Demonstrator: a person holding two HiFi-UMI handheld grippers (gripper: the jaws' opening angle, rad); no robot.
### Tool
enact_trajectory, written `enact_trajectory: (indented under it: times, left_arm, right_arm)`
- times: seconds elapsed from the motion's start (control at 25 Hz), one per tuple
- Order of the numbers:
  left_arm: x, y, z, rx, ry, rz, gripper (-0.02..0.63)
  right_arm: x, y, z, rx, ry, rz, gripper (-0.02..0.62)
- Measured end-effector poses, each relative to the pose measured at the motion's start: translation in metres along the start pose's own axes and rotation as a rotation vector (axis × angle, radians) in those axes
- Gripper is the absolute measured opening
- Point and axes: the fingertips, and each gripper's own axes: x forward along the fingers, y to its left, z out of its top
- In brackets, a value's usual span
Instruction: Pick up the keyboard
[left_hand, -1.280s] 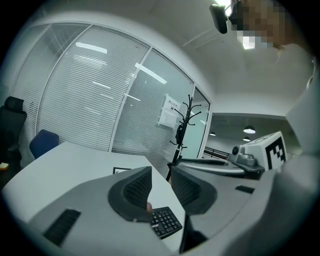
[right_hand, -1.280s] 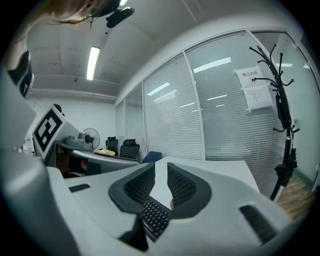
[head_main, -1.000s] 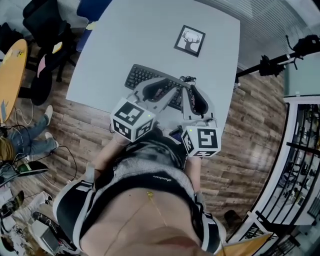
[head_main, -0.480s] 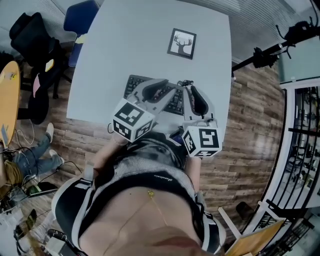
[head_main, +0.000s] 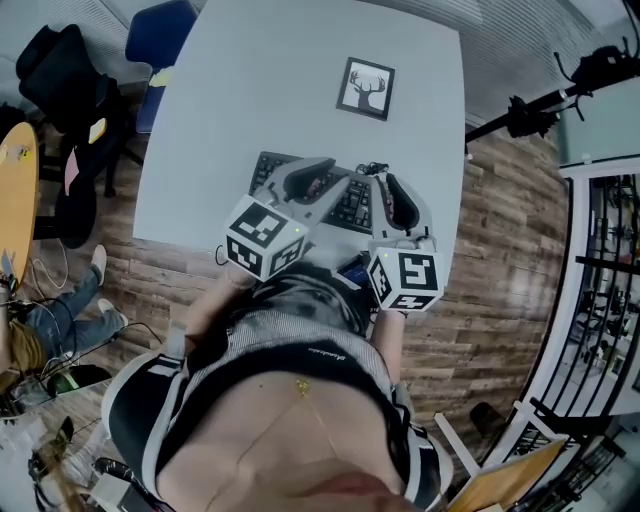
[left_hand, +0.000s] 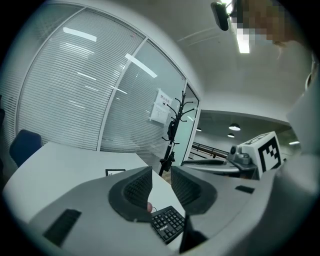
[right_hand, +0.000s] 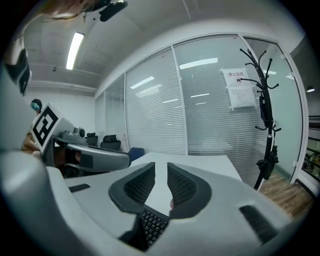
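Observation:
A black keyboard (head_main: 268, 168) lies on the grey table (head_main: 250, 90) near its front edge, with its cable bunched at the right end. My left gripper (head_main: 336, 170) hovers over the keyboard's middle, its jaws slightly apart with nothing between them. My right gripper (head_main: 382, 182) hangs over the keyboard's right end, its jaws a narrow gap apart and also empty. In the left gripper view the keyboard (left_hand: 167, 223) shows below the left gripper (left_hand: 161, 176). The right gripper view shows keys of the keyboard (right_hand: 150, 225) under the right gripper (right_hand: 161, 174).
A framed deer picture (head_main: 365, 88) lies further back on the table. A blue chair (head_main: 160, 25) and a black chair stand at the table's left. A black stand (head_main: 540, 110) reaches in at the right. A coat stand (left_hand: 172, 132) rises beyond the table.
Both grippers have edged a little forward over the keyboard. Their jaw gaps look the same, and the keyboard has not moved on the table.

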Motion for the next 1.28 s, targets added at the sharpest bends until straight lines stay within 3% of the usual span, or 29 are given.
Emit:
enact_trajectory:
  times: [0.72,1.28]
  left_arm:
    - [-0.005,0.034,-0.024,-0.033,0.043,0.119,0.103]
    - [-0.006,0.062,-0.054,-0.056,0.090,0.205,0.103]
  right_arm:
    - [0.007,-0.021,-0.029,0.001,0.085,-0.031,0.078]
    - [0.004,-0.046,-0.075,0.014,0.188,-0.113,0.078]
